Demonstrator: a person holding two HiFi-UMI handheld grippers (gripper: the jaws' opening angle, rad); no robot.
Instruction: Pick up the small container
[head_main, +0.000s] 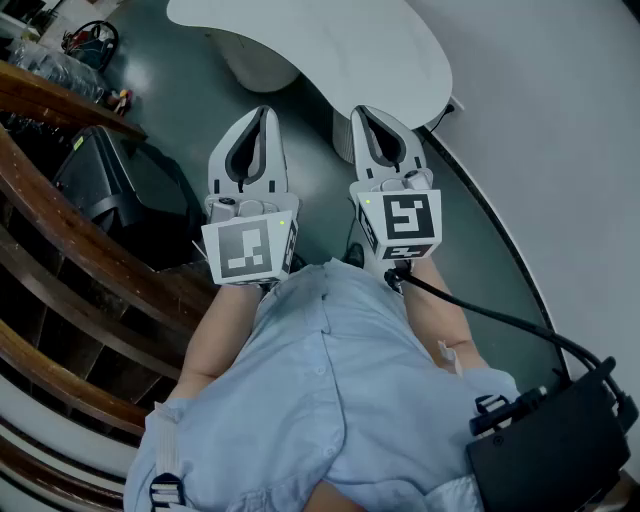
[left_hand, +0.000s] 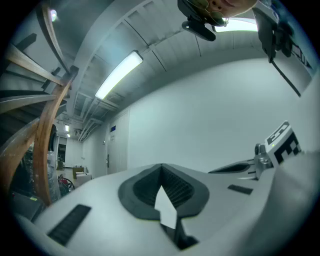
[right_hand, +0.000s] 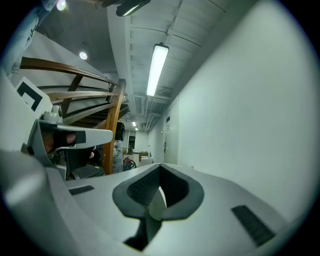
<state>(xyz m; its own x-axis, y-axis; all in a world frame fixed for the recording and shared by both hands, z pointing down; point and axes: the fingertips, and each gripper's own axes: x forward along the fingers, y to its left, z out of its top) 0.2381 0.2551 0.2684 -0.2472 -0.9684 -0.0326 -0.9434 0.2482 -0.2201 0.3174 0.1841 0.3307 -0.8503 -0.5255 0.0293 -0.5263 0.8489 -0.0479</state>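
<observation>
So: left gripper (head_main: 262, 112) and right gripper (head_main: 366, 113) are both level, jaws together, nothing between them. We see no small container in any view. We'd scan toward the white table (head_main: 340, 45) first, then open the jaws before approaching.

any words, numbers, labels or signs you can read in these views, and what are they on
No text can be read in any view.
left marker cube: a black-and-white square pattern, no letters or numbers.
right marker cube: black-and-white square patterns, no letters or numbers.
blue sign in the far background: too small to read.
</observation>
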